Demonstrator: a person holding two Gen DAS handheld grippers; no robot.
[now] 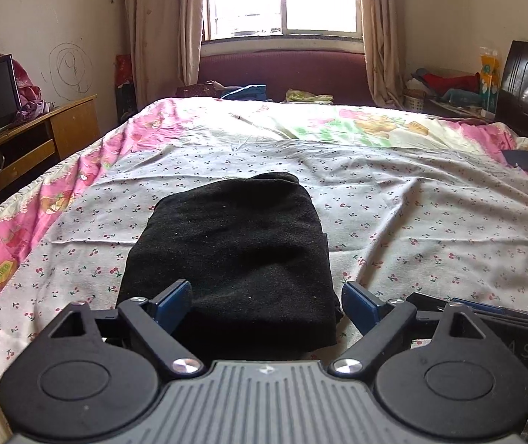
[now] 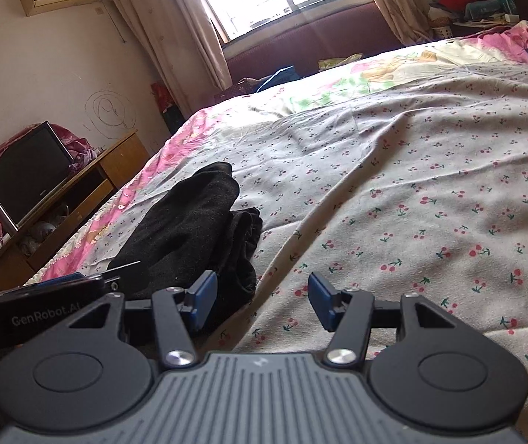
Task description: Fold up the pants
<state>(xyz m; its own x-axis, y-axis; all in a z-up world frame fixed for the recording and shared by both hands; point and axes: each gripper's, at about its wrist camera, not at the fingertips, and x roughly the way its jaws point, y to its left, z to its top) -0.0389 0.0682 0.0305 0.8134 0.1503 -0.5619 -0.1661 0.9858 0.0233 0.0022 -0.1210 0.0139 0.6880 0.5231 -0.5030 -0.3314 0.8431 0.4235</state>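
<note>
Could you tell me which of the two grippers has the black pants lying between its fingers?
The left gripper: its wide-open blue fingers straddle the near edge of the folded black pants. The right gripper is open over bare cherry-print sheet, with the pants off to its left.

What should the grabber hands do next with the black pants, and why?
Probably draw both back off the bed. The black pants already lie in a folded bundle on the cherry-print sheet. The left gripper stands wide open around their near edge, and the right gripper is open over bare sheet, holding nothing.
</note>
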